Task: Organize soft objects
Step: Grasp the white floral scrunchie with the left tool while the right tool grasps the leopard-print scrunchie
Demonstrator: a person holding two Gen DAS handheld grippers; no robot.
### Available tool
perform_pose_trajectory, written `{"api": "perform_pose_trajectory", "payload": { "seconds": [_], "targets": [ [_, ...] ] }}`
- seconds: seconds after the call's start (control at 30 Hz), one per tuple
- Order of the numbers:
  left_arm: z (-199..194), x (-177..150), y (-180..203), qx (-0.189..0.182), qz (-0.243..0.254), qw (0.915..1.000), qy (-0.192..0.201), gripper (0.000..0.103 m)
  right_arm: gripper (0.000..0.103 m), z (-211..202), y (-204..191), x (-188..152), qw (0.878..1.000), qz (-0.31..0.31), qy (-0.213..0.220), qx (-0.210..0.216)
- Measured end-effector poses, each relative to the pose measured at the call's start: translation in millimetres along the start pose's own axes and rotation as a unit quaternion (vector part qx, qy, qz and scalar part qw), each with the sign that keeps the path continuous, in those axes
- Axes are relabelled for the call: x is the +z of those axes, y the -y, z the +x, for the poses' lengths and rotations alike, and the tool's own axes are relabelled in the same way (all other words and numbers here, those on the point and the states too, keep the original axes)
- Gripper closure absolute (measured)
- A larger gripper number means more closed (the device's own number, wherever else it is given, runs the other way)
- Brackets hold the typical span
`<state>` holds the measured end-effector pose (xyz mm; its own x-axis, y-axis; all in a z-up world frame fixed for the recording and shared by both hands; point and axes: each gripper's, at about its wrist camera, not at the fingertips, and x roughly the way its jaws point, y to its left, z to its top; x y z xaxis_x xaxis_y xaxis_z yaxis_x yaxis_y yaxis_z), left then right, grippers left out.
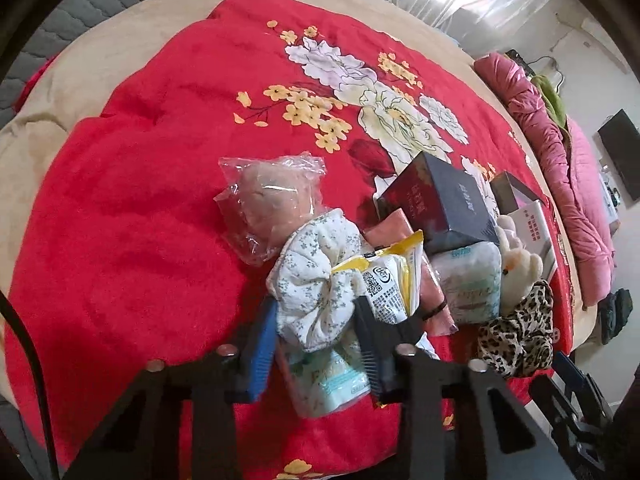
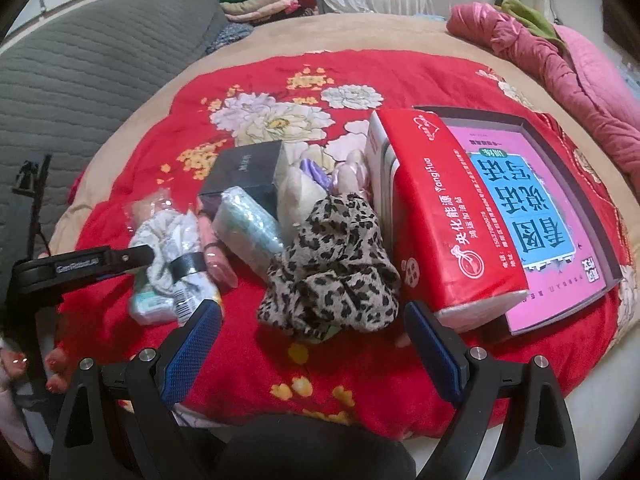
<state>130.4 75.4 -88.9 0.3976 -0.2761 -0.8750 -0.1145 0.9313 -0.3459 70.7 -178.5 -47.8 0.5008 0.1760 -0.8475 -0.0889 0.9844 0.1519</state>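
Left gripper pinched on white floral scrunchie mid-pile on red blanket, right gripper gaping wide before leopard scrunchie, bare blanket open leftward, red tissue pack crowding right.

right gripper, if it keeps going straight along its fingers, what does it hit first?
Most likely the leopard-print scrunchie, centred just ahead of the open right gripper. Depth is unclear, so it could meet the red blanket short of it.
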Motion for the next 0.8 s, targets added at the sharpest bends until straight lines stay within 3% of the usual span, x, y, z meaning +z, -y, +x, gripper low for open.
{"api": "perform_pose_trajectory", "payload": {
  "seconds": [0.1,0.17,0.37,0.47,0.6,0.8],
  "targets": [
    [0,1,-4,-0.015,-0.004,0.9999,0.005,0.078,0.025,7,-4,4,1.000,-0.010,0.003,-0.006],
    [0,2,-7,-0.028,-0.010,0.9995,0.004,0.084,0.047,14,-5,5,1.000,-0.015,-0.003,-0.010],
    [2,5,-5,-0.044,-0.002,0.9990,0.007,0.089,0.080,21,-2,7,1.000,-0.016,0.006,-0.010],
    [-1,6,-3,-0.046,0.004,0.9988,0.012,0.092,0.088,14,-2,9,0.999,-0.023,0.025,-0.001],
    [-15,6,5,-0.048,0.024,0.9977,0.041,0.092,0.090,-6,-3,16,0.997,-0.037,0.070,0.014],
    [-48,12,20,-0.062,0.041,0.9944,0.075,0.092,0.091,-28,3,26,0.994,-0.034,0.099,0.014]
  ]
}}
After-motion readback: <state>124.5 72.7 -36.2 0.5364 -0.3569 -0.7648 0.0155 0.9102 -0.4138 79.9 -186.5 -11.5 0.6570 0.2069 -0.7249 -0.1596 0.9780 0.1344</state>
